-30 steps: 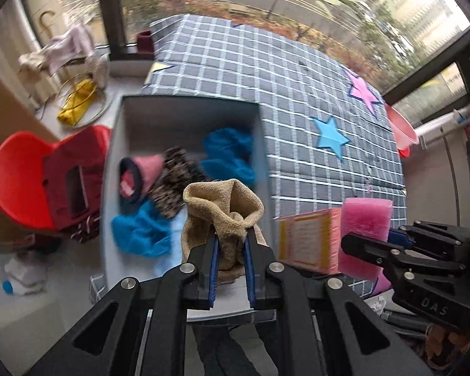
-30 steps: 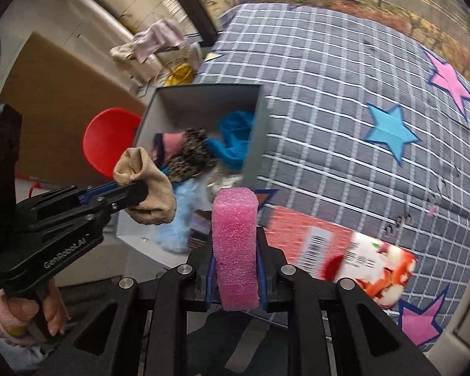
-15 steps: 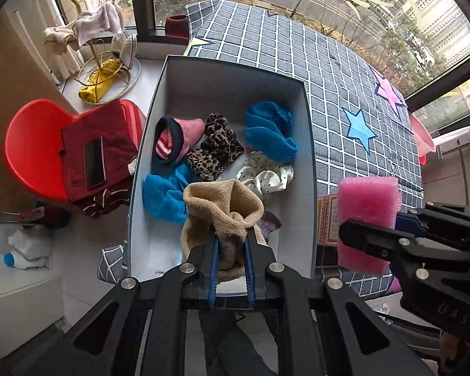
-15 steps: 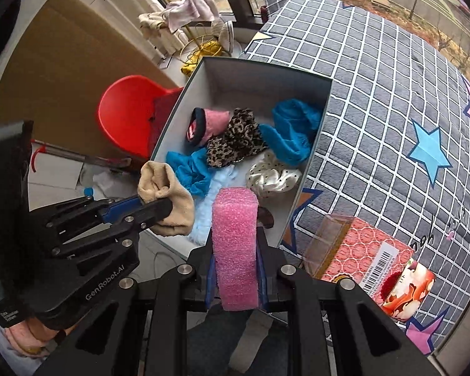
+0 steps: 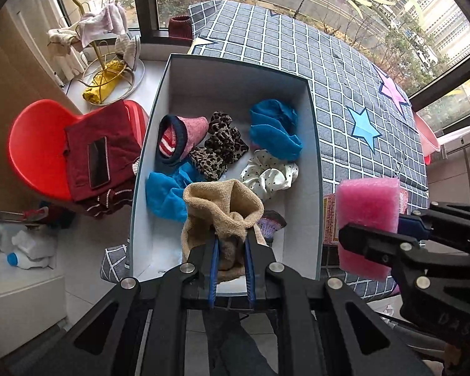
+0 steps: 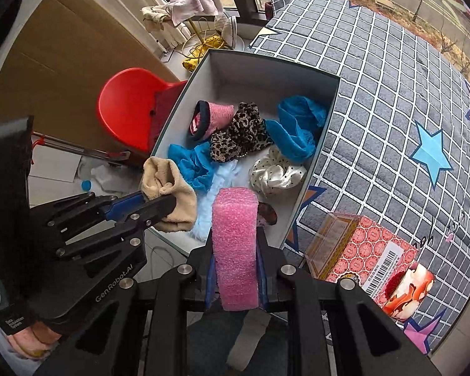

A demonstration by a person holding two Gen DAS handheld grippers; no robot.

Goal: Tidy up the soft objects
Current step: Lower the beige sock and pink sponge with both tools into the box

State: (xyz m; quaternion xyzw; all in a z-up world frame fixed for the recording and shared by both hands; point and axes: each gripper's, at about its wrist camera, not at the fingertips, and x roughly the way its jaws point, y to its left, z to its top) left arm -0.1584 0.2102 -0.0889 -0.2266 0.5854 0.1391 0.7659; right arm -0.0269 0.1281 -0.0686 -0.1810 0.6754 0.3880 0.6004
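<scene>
The left tool (image 5: 230, 244) is closed on a beige knit sock (image 5: 222, 206), which bunches above the blue-lined fingers and hangs over the near end of an open grey box (image 5: 316, 144). The right tool (image 6: 235, 263) is clamped on an upright pink foam block (image 6: 235, 244), held above the box's near right corner; in the left wrist view this block (image 5: 368, 216) appears to the right of the sock, with the two apart. Inside the box, near to far, lie a pale blue fluffy piece (image 6: 214, 194), a bright blue cloth (image 5: 166, 194), a white polka-dot scrunchie (image 5: 269, 175), a leopard-print scrunchie (image 5: 217, 150), a pink sock with a dark cuff (image 5: 181, 141) and a second blue cloth (image 5: 274, 131) against the right wall. A small dark patterned item (image 5: 271, 224) lies on the box floor just beside the sock. The box sits at the left edge of a grey checked bed cover with star patches (image 6: 407, 109). On that cover, to the right of the box, lies a red patterned carton with a barcode (image 6: 363, 247). Left of the box stands a red chair (image 5: 37, 147) carrying red fabric and a phone (image 5: 97, 161). Beyond it, by the window, a gold wire rack (image 5: 103, 59) holds cloths.
</scene>
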